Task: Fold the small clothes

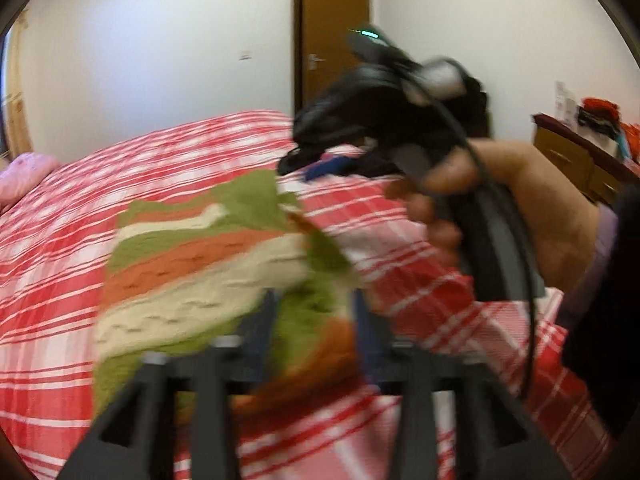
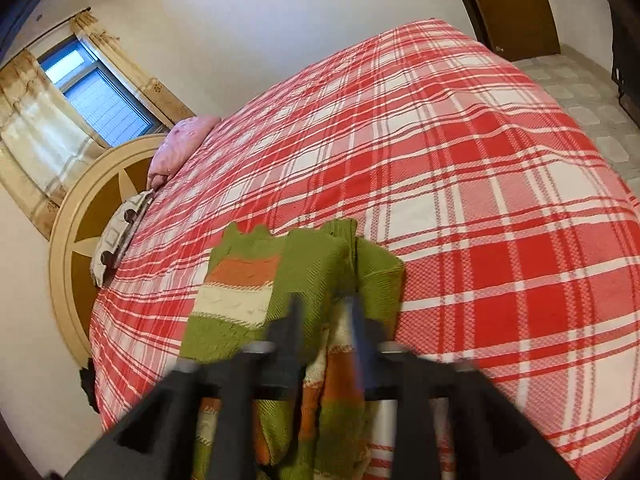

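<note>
- Red plaid bed, wide, filling both views.
- Striped knit garment partly lifted off the near bed edge, long axis running left to right.
- Left gripper clamped on garment — right gripper likewise.
- Right hand visible only from left view.

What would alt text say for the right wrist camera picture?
Two dark gripper fingers pinch a green, orange and cream striped knit garment lying on a red and white plaid bedspread. Behind the bed are a pink pillow, a round headboard and a curtained window.
</note>
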Tool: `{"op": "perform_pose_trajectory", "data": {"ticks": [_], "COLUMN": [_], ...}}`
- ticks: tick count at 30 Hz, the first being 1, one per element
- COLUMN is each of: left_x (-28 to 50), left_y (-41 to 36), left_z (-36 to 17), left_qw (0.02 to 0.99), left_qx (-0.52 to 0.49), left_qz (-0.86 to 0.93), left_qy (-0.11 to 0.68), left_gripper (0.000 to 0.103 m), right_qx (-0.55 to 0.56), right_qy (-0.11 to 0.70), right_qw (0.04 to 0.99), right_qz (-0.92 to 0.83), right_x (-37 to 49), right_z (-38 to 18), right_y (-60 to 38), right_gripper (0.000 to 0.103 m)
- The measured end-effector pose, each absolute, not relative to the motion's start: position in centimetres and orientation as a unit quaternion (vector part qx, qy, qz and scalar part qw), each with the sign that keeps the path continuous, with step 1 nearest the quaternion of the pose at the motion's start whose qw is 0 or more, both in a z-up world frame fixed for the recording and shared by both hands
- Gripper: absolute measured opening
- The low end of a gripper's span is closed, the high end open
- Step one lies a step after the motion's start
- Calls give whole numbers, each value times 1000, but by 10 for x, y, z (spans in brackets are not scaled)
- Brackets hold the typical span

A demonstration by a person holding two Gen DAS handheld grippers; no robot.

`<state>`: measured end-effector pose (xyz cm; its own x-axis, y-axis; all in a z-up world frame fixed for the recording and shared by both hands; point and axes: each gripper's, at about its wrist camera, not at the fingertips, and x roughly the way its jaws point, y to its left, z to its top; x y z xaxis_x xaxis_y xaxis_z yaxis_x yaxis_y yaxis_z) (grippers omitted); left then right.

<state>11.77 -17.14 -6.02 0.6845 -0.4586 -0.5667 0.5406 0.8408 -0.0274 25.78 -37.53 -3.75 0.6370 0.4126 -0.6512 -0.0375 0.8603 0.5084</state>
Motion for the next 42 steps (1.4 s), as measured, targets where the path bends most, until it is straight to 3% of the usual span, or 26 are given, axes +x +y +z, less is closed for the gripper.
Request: {"op": "perform_pose_trajectory", "data": {"ticks": [3,10,11,12,13,15,17,23,29,32,35,42], "left_x": [115,125,130,134,139,148,155,175,185,183,187,187], "left_y": [-153,-107,-99,-93,-87,-74,-63,-42,-56,-69,-76,-73], "left_z": [-56,-65,-65,-66,-65,-64,-62,-61,-79,-83,-87,-89], "left_qw": [923,929,930,932,934,939,943,946,931,931,925,921], "left_qx": [84,31,20,15,13,5,-6,-29,-24,3,21,28], "left_qz": [-265,-234,-224,-214,-202,-177,-162,-131,-134,-126,-114,-103], "left_qy": [265,285,290,294,295,293,291,294,337,342,361,375], "left_gripper": [71,71,72,72,72,72,72,72,72,72,72,74], "right_qx": [239,177,159,123,102,91,85,43,22,58,92,145], "right_qy": [399,432,436,443,447,441,432,412,435,430,422,383], "right_qw": [874,871,873,878,881,885,890,906,899,900,901,911], "right_qz": [141,151,147,129,120,121,118,87,50,50,47,46], "right_x": [262,283,285,287,287,284,278,265,271,271,262,190], "right_z": [-39,-56,-58,-62,-65,-65,-57,-35,-69,-71,-67,-32], "right_y": [-371,-329,-322,-312,-307,-304,-310,-331,-342,-350,-358,-357], "right_gripper": [73,70,58,39,30,17,11,10,10,11,21,22]}}
